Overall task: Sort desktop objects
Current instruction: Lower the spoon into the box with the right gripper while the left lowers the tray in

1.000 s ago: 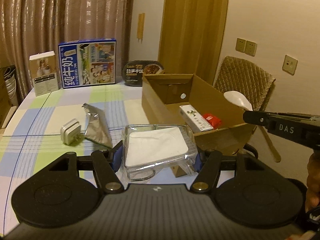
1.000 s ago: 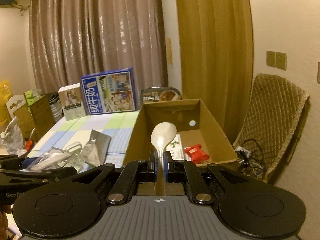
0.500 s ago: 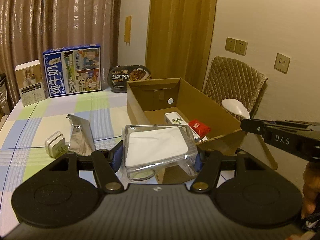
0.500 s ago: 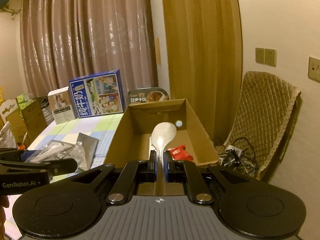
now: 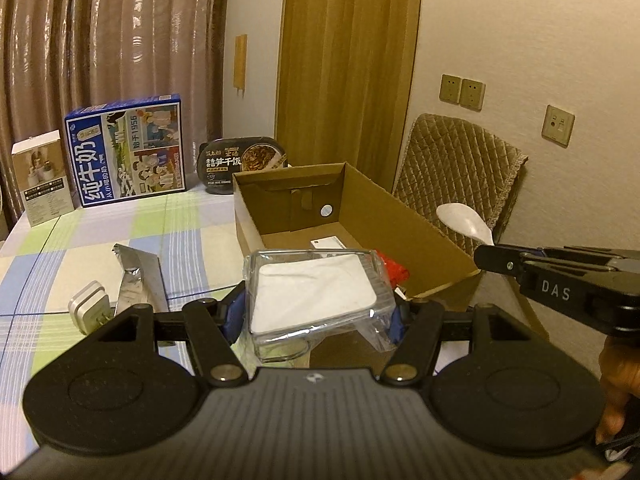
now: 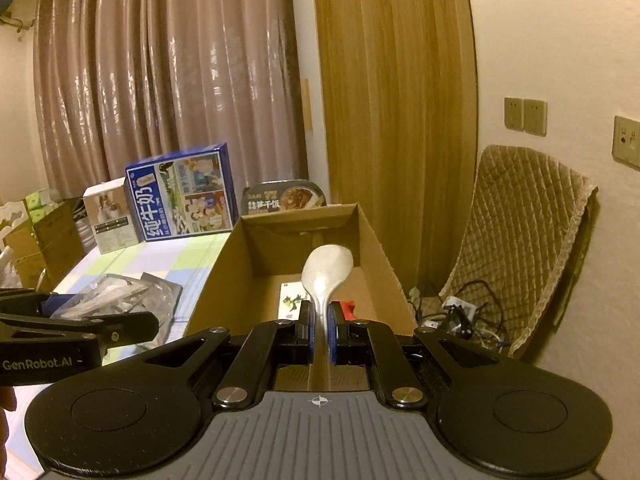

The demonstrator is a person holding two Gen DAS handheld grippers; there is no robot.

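My left gripper (image 5: 316,314) is shut on a clear-wrapped white packet (image 5: 314,294), held in the air just before the near end of an open cardboard box (image 5: 356,210). My right gripper (image 6: 319,316) is shut on the handle of a pale spoon (image 6: 326,268), whose bowl hangs over the box (image 6: 372,240). In the left wrist view the spoon (image 5: 464,222) and the right gripper (image 5: 496,262) show off the box's right side. Inside the box lie a white carton (image 6: 292,300) and a red packet (image 6: 349,307).
On the checked tablecloth (image 5: 120,232) lie a silver foil pouch (image 5: 138,276) and a white charger (image 5: 88,306). A blue milk carton (image 5: 126,150), a small white box (image 5: 42,182) and a black meal tray (image 5: 244,164) stand at the back. A padded chair (image 5: 456,172) stands right of the box.
Both grippers have moved toward the box with their loads. The box looms larger and nearer in both views; the foil pouch and charger have slid left in the left wrist view.
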